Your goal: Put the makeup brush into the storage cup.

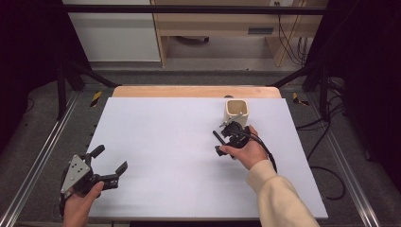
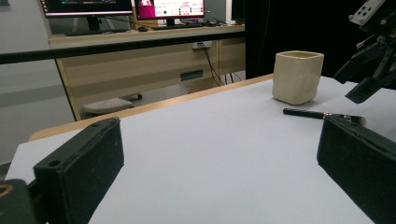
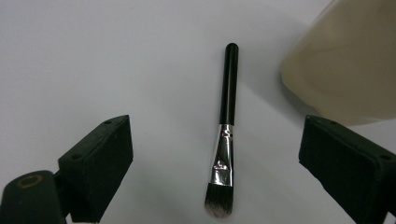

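Note:
A black-handled makeup brush (image 3: 227,107) with a silver ferrule lies flat on the white table (image 1: 165,137), bristles toward the camera in the right gripper view. My right gripper (image 3: 222,140) hangs just above it, open, one jaw on each side and nothing gripped. The brush (image 2: 322,114) rests in front of a cream square cup (image 2: 297,77), with the right gripper (image 2: 369,70) over it. The cup (image 1: 236,112) stands upright at the table's back right, just behind my right gripper (image 1: 219,143). Near the front-left corner, my left gripper (image 1: 109,160) is open and empty; its jaws (image 2: 222,158) frame bare table.
A wooden strip (image 1: 196,91) runs along the table's far edge. Black frame posts (image 1: 61,85) stand at both sides, and cables (image 1: 326,156) trail on the floor to the right. A desk with monitors (image 2: 168,8) lies beyond the table.

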`<state>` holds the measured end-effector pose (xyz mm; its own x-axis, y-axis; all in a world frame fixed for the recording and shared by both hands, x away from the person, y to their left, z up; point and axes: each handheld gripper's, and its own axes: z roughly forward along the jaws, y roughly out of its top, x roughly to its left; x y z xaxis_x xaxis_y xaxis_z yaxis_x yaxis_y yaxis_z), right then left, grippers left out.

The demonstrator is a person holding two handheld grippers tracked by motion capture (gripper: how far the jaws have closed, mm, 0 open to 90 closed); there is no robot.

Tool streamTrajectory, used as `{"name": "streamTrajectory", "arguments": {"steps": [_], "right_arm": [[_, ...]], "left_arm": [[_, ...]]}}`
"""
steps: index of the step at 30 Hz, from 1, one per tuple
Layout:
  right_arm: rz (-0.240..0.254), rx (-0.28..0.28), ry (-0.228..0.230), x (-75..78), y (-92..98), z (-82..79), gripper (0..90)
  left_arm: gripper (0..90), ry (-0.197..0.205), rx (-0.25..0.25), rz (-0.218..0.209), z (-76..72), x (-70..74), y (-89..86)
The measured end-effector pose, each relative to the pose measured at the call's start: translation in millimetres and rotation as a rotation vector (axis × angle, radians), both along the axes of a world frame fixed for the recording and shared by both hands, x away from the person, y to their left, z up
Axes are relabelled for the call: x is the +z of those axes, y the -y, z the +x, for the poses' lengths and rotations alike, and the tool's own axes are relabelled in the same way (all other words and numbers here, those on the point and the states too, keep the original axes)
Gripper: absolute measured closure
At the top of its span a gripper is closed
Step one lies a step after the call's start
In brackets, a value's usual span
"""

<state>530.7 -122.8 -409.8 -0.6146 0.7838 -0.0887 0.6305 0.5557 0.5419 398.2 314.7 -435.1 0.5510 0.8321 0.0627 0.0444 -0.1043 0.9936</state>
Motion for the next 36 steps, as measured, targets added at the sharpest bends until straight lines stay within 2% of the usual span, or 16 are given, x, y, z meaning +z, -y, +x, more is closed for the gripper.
{"name": "streamTrajectory", "arguments": {"steps": [2, 5, 7, 18, 23, 29, 36], "right_arm": [[0.003, -0.002, -0.025, -2.2, -0.9, 2.1, 15.6], [-0.006, -0.007, -0.030, -3.6, -0.4, 3.6, 16.1], [0.007, -0.019, -0.046, -4.3, -0.1, 5.1, 16.2], [-0.036, -0.012, -0.032, -9.2, 0.6, 7.6, 18.3], [-0.033, 0.009, -0.035, -10.0, -1.6, 8.2, 22.0], [-0.052, 0.038, -0.035, -16.0, -6.0, 11.1, 28.3], [-0.060, 0.035, -0.061, -18.6, -5.6, 18.8, 34.8]], "left_arm": [[0.1, 0.000, 0.002, 0.001, 0.1, 0.0, -0.3], [0.1, 0.002, 0.001, 0.000, -0.2, 0.7, -0.8], [0.1, 0.003, 0.003, 0.000, -0.6, 0.8, -1.1], [0.1, -0.002, -0.003, 0.009, 1.0, -0.2, 0.3], [0.2, -0.002, -0.009, 0.014, 0.4, 0.1, 1.5], [0.1, -0.003, -0.017, 0.011, 0.7, 0.2, 2.5], [0.1, -0.001, -0.015, 0.012, 0.9, 0.7, 1.6]]}}
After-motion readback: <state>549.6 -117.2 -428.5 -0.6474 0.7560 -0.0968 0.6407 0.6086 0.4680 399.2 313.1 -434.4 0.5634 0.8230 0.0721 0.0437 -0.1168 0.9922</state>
